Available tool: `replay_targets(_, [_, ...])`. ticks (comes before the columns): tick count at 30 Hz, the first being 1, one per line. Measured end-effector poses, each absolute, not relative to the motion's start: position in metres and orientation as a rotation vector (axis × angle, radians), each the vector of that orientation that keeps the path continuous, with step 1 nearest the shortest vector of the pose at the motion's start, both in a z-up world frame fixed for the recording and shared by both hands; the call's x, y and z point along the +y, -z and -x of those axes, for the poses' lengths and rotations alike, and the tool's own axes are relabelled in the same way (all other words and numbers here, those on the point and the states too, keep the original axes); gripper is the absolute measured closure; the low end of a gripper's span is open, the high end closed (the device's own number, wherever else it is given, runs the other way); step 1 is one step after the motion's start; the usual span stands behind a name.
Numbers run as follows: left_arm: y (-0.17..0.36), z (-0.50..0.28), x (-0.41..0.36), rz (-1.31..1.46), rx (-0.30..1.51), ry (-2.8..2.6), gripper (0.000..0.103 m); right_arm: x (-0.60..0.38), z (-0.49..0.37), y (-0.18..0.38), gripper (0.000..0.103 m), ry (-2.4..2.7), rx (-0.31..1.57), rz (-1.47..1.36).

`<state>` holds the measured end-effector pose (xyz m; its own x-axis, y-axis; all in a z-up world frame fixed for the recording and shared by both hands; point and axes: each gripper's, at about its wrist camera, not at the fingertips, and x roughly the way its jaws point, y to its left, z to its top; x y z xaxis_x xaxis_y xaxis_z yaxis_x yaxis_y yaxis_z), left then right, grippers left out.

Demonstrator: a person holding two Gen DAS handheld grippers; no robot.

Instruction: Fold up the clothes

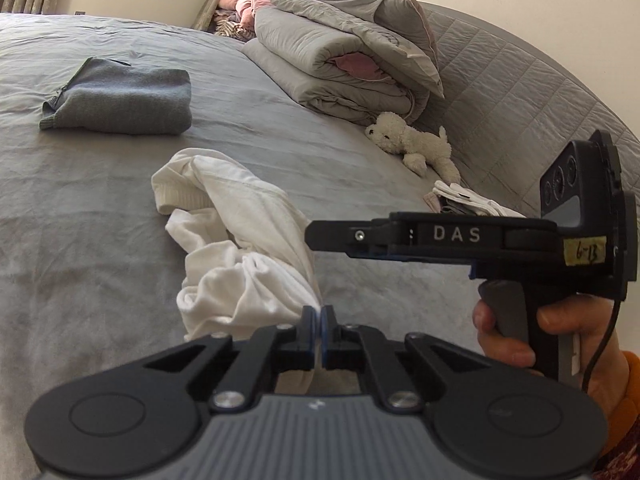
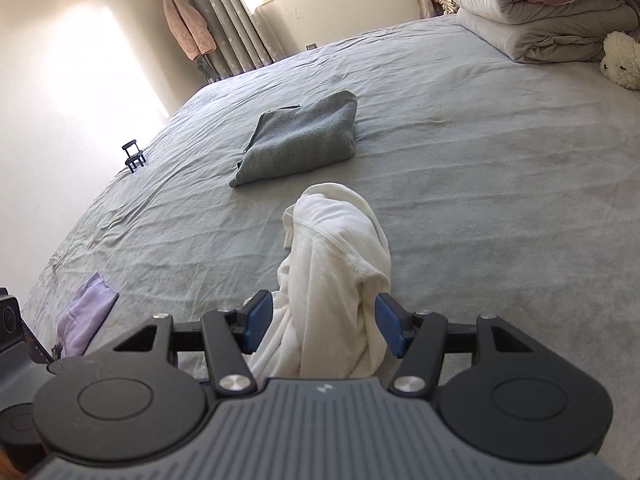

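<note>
Left wrist view: left tool [image 1: 319,316] clenched on the crumpled white garment [image 1: 240,240]; right tool [image 2: 322,326] spread around it. Looks like unbunching; spreading flat comes next.

We've got the right tool [image 2: 322,322] spread wide around the crumpled white cotton garment [image 2: 336,280] on the grey bed sheet [image 2: 480,168], folded grey knit sweater [image 2: 304,136] beyond.
</note>
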<state>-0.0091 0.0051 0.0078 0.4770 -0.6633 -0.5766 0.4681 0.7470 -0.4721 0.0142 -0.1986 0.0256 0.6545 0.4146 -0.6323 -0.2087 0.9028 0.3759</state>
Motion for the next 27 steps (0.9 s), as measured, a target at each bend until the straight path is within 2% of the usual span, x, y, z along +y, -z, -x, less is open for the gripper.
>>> replay_targets(11, [0.0,0.023,-0.021,0.158,0.92,0.878,0.101,-0.195,-0.013,-0.025,0.042,-0.368,0.785,-0.257])
replay_targets(20, [0.001,0.033,-0.033,0.126,0.934,0.996,0.101,-0.179,-0.013,-0.018,0.053,-0.398,0.796,-0.166])
replay_targets(21, [0.0,0.033,-0.033,0.118,0.931,1.0,0.101,-0.18,-0.013,-0.018,0.054,-0.384,0.798,-0.161])
replay_targets(23, [0.0,0.032,-0.033,0.108,0.929,0.989,0.1,-0.183,-0.014,-0.018,0.065,-0.357,0.803,-0.15])
replay_targets(24, [0.0,0.03,-0.032,0.109,0.933,0.979,0.1,-0.185,-0.014,-0.017,0.083,-0.343,0.805,-0.145])
replay_targets(25, [-0.001,0.028,-0.03,0.115,0.936,0.962,0.098,-0.186,-0.015,-0.017,0.092,-0.33,0.808,-0.14])
replay_targets(27, [-0.004,0.022,-0.023,0.132,0.934,0.926,0.087,-0.189,-0.015,-0.016,0.094,-0.302,0.813,-0.13])
